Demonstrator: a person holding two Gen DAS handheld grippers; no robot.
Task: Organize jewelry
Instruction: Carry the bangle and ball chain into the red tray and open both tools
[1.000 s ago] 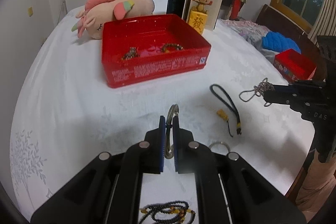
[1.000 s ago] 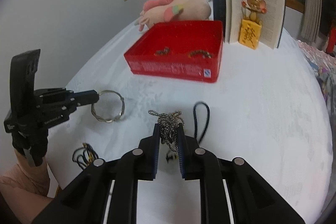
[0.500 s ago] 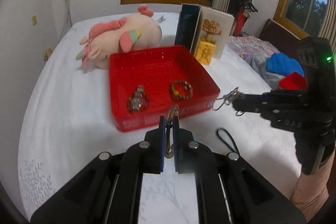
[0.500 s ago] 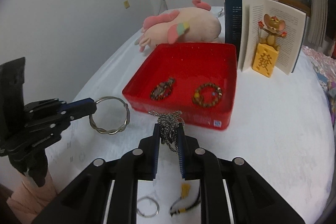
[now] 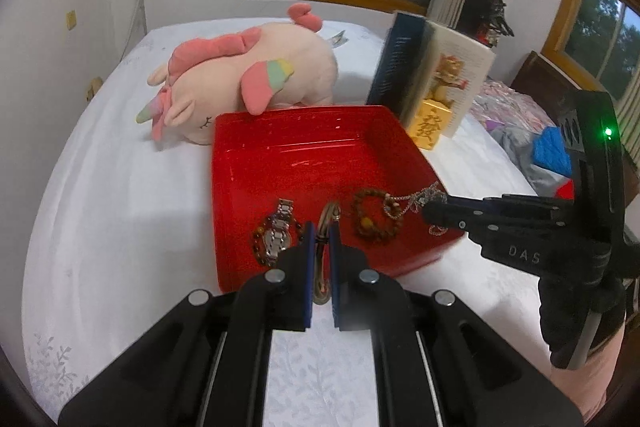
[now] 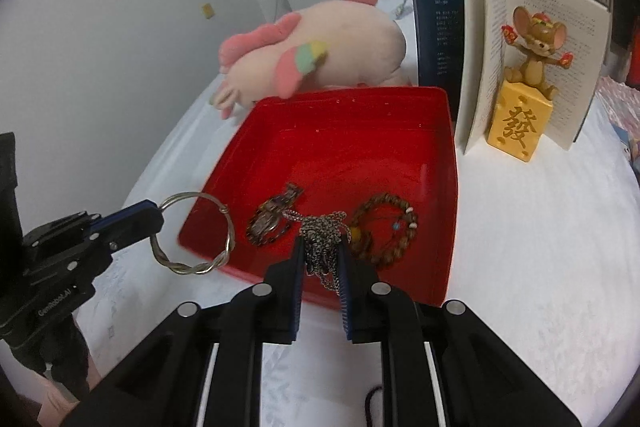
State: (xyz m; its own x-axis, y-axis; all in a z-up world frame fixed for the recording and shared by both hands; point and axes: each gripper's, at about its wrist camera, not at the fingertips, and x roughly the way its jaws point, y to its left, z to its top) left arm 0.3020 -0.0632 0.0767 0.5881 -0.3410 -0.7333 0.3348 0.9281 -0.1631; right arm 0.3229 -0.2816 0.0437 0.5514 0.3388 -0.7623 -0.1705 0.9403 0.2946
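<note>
A red tray (image 5: 304,131) (image 6: 448,163) sits on the white bed and holds a watch (image 5: 276,233) (image 6: 272,217) and a brown bead bracelet (image 5: 370,223) (image 6: 394,231). My left gripper (image 5: 319,231) (image 6: 154,219) is shut on a twisted silver bangle (image 5: 326,217) (image 6: 200,233), held over the tray's near left edge. Over the tray's near side, my right gripper (image 6: 320,247) (image 5: 426,207) is shut on a bunched silver chain (image 6: 322,233) (image 5: 424,195).
A pink plush toy (image 5: 244,79) (image 6: 320,51) lies behind the tray. An open book (image 5: 432,71) (image 6: 532,39) stands at the back right with a mouse figurine on a yellow block (image 6: 524,87) (image 5: 434,115). A black cord end (image 6: 374,397) lies near me.
Both grippers have moved forward over the bed to the red tray, carrying the bangle and the chain. The loose jewellery that lay near me has dropped out of view.
</note>
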